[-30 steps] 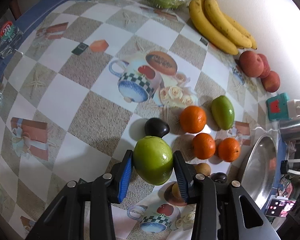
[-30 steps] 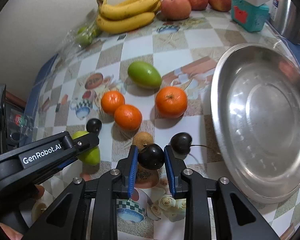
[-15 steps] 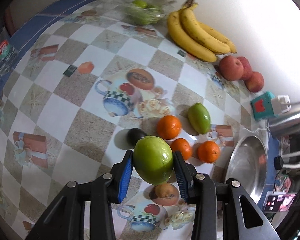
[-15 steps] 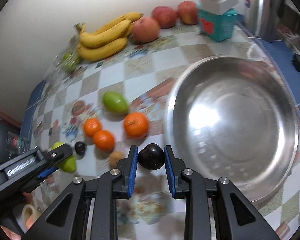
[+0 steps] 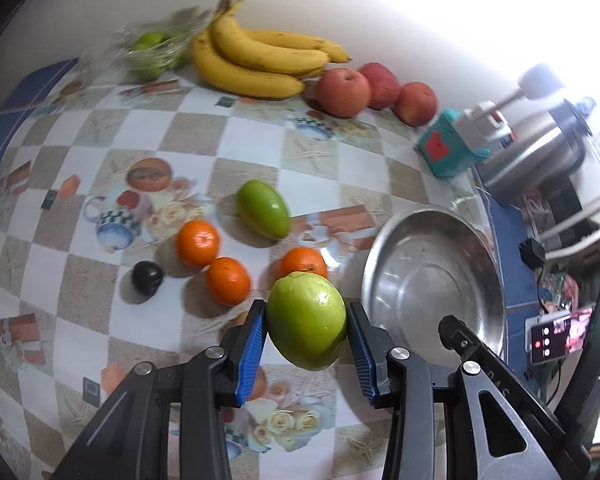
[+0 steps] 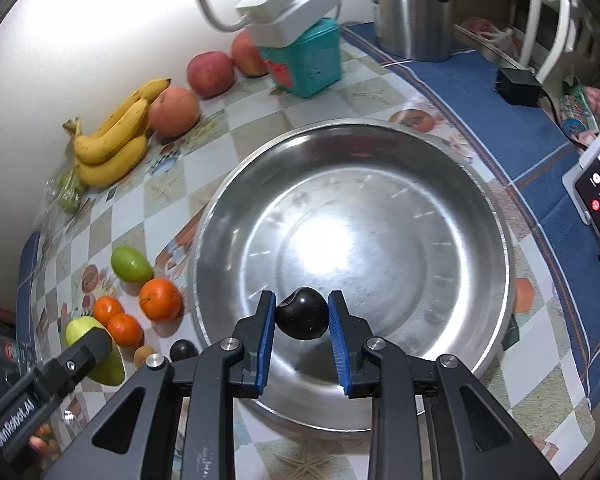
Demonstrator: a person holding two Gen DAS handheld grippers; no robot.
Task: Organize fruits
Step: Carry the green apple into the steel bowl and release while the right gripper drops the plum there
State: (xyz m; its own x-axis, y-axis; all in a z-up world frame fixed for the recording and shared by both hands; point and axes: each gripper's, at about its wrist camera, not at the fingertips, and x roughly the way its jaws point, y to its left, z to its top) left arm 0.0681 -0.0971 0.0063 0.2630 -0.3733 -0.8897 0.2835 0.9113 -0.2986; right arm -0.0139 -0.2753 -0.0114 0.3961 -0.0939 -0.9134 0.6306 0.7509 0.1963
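Observation:
My left gripper (image 5: 306, 330) is shut on a large green fruit (image 5: 306, 322), held above the table just left of the steel bowl (image 5: 432, 276). My right gripper (image 6: 302, 320) is shut on a small dark plum (image 6: 301, 318), hanging over the near part of the empty steel bowl (image 6: 380, 184). On the tablecloth lie three oranges (image 5: 198, 242), a green mango (image 5: 264, 209) and another dark plum (image 5: 148, 277). The left gripper with its green fruit (image 6: 94, 346) shows at the lower left of the right wrist view.
Bananas (image 5: 256, 60), three red apples (image 5: 342, 92) and a bag of green fruit (image 5: 152, 50) line the back wall. A teal box with a white power strip (image 6: 300, 40), a steel kettle (image 6: 416, 4) and a phone (image 6: 598, 196) stand to the right.
Both grippers have carried their fruit to the right, towards the bowl. The right gripper with the dark plum now hangs over the bowl; the left one has neared the bowl's left rim.

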